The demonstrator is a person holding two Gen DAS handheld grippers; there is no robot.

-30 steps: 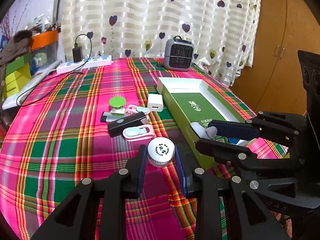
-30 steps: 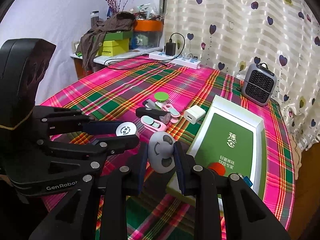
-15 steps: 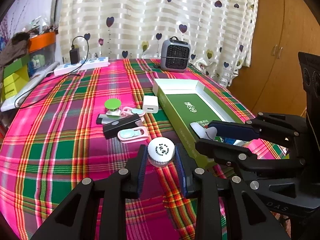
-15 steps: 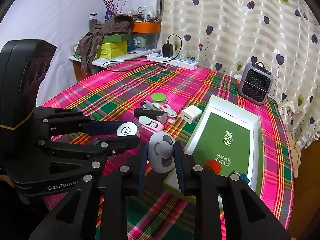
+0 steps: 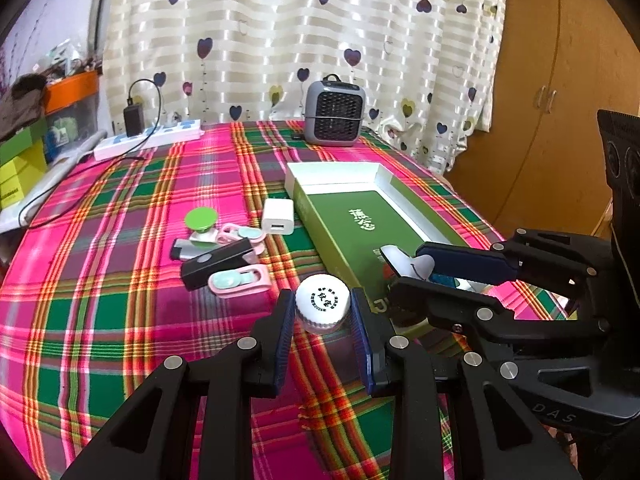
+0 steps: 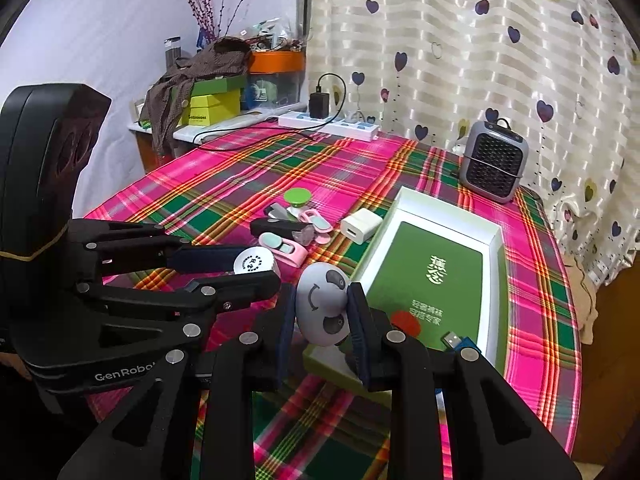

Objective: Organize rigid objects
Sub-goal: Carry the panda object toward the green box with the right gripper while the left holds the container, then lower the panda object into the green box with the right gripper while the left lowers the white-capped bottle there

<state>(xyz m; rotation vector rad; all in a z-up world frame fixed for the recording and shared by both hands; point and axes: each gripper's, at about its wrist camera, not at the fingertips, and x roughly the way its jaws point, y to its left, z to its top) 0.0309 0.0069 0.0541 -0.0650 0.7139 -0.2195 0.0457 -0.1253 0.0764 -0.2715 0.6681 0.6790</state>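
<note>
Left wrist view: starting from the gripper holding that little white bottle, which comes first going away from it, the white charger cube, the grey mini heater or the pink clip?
1. Pink clip, just ahead, slightly left of the left gripper.
2. White charger cube, mid-table beside the green box.
3. Grey mini heater, far edge by the curtain.

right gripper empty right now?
No, the right gripper is shut on the grey panda-face toy, its pads pressed against both sides.
</note>
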